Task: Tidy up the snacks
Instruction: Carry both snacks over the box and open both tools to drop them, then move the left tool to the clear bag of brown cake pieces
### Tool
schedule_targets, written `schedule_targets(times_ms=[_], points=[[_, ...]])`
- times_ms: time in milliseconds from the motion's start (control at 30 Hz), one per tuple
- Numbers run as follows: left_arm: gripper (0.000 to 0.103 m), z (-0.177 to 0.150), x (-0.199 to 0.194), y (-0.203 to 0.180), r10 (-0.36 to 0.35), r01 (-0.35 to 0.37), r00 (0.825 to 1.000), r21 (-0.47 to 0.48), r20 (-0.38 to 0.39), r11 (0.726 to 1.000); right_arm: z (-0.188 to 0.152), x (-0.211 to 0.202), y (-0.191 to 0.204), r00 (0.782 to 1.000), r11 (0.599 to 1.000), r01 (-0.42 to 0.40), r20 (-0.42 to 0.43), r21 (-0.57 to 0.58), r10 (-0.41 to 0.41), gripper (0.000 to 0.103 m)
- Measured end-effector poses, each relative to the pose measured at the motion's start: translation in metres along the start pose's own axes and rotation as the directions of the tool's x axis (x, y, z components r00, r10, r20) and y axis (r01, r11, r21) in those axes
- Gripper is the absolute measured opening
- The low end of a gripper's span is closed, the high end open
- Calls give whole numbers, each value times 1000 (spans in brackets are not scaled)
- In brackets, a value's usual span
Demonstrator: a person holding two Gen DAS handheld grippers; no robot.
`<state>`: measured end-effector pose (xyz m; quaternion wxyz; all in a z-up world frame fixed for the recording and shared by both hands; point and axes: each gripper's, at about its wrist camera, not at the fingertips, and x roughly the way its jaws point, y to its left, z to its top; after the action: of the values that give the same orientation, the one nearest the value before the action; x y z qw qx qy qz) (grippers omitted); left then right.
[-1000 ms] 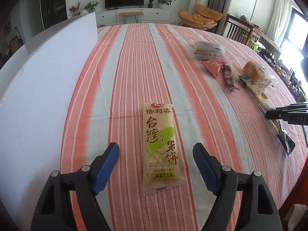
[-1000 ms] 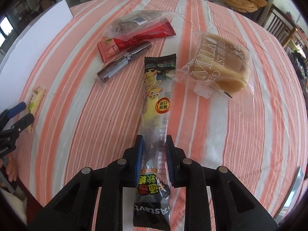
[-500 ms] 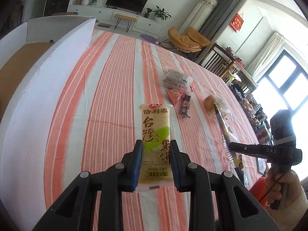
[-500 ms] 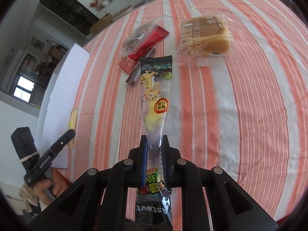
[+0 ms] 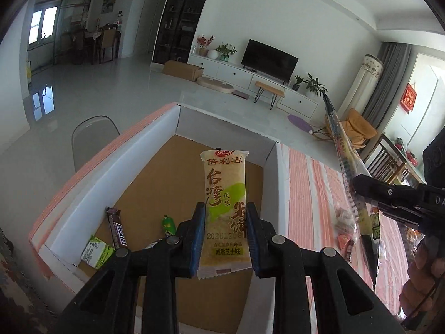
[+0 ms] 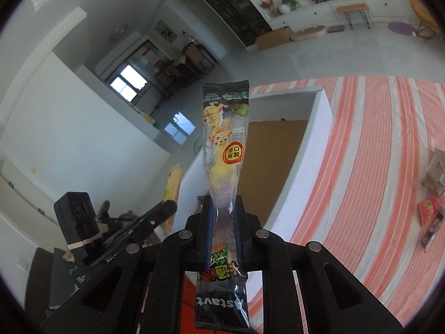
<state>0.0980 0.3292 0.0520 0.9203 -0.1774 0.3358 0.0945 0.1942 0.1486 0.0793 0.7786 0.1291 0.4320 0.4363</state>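
Both claws loaded, both above the white box [image 5: 222,128].

Left claw [image 5: 225,239] is clamped on the rice cracker pack [image 5: 225,192], gripped on its lower third. The pack stands upright over the box's cardboard floor; a Snickers bar [image 5: 117,231] and two small packs already lie inside, at the box's near-left corner.

Right claw [image 6: 224,236] is clamped on the long gummy pack [image 6: 224,150], gripped just above its bottom seal — the film pinches into a narrow waist there. It hangs just beside the box's right wall.

Handling, my read: both are light, with slick film. The cracker pack looks stiff but brittle inside, so keep the squeeze gentle. The gummy pack is floppy; a grip nearer the middle would swing less.

More snacks remain on the striped surface [image 6: 375,167], right of the box.
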Motion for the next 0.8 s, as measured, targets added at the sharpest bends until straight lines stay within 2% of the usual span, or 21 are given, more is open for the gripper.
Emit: schedule_targets(times_ms=[33, 67, 100, 133, 167, 267, 333, 400, 467, 500, 600, 667, 700, 800], points=[[29, -3, 11, 10, 54, -54, 998, 13, -9, 998, 5, 18, 6, 1000, 1000, 19, 5, -17, -19, 17], [42, -8, 23, 18, 121, -121, 992, 32, -24, 992, 9, 34, 9, 999, 999, 41, 1, -35, -41, 26], [65, -14, 34, 24, 186, -184, 982, 51, -41, 982, 10, 45, 10, 997, 996, 75, -6, -53, -76, 47], [74, -20, 41, 30, 239, -235, 969, 67, -55, 970, 10, 49, 9, 994, 992, 112, -2, -61, -112, 58], [79, -30, 44, 34, 269, -265, 961, 73, -59, 962, 7, 47, 5, 992, 990, 128, 10, -59, -127, 58], [82, -49, 40, 34, 221, -218, 974, 49, -49, 975, -14, 18, -16, 987, 984, 157, 41, -87, -154, 59], [84, -57, 37, 23, 173, -171, 984, 42, -44, 984, -39, -7, -40, 965, 953, 260, 66, -155, -253, 68], [84, -64, 33, -3, 93, -91, 995, 57, -41, 994, -74, -32, -71, 928, 906, 372, 82, -201, -363, 70], [85, -71, 24, -37, 2, 2, 999, 95, -49, 995, -113, -56, -106, 872, 842, 488, 91, -229, -480, 70], [89, -76, 22, -56, -41, 47, 998, 123, -54, 991, -134, -71, -123, 837, 804, 545, 98, -236, -538, 70], [100, -90, 19, -120, -158, 174, 984, 219, -86, 960, -190, -118, -176, 730, 707, 680, 96, -193, -676, 70], [101, -112, 26, -160, -219, 247, 967, 269, -132, 931, -219, -149, -207, 667, 658, 744, 65, -117, -742, 70], [101, -122, 34, -180, -234, 276, 957, 291, -171, 916, -227, -163, -222, 642, 638, 766, 49, -74, -765, 70], [101, -155, 67, -231, -227, 313, 935, 333, -274, 889, -239, -199, -261, 611, 611, 789, 16, 65, -791, 70]])
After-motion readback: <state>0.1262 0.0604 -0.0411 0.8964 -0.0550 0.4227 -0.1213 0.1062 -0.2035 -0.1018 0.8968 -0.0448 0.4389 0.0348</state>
